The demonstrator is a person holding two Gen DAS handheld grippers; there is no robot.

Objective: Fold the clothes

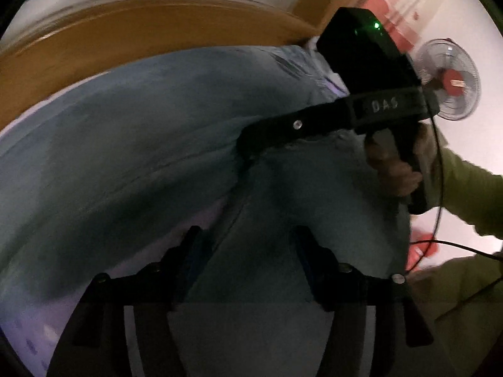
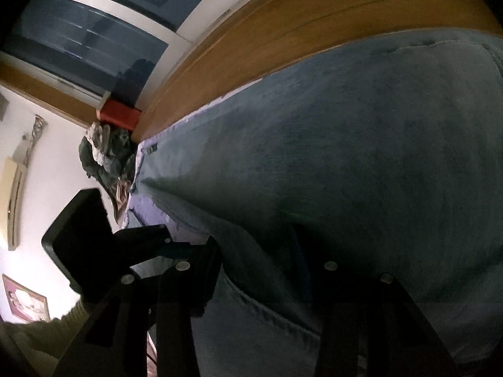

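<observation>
A pair of blue jeans (image 1: 132,144) is spread over a bed with a lilac sheet (image 1: 28,330), and it fills most of the right wrist view (image 2: 361,157). My left gripper (image 1: 245,242) is open, with a fold of the jeans lying between its fingers. My right gripper (image 1: 245,154) is seen from the side in the left wrist view, its tips against a raised ridge of denim. In its own view the right gripper (image 2: 261,251) has denim bunched between the fingers; whether it pinches the cloth is unclear.
A wooden headboard (image 1: 94,40) runs along the far side of the bed. A pile of clothes (image 2: 107,157) lies at the bed's corner by a red box (image 2: 118,116). A fan (image 1: 452,81) hangs on the white wall.
</observation>
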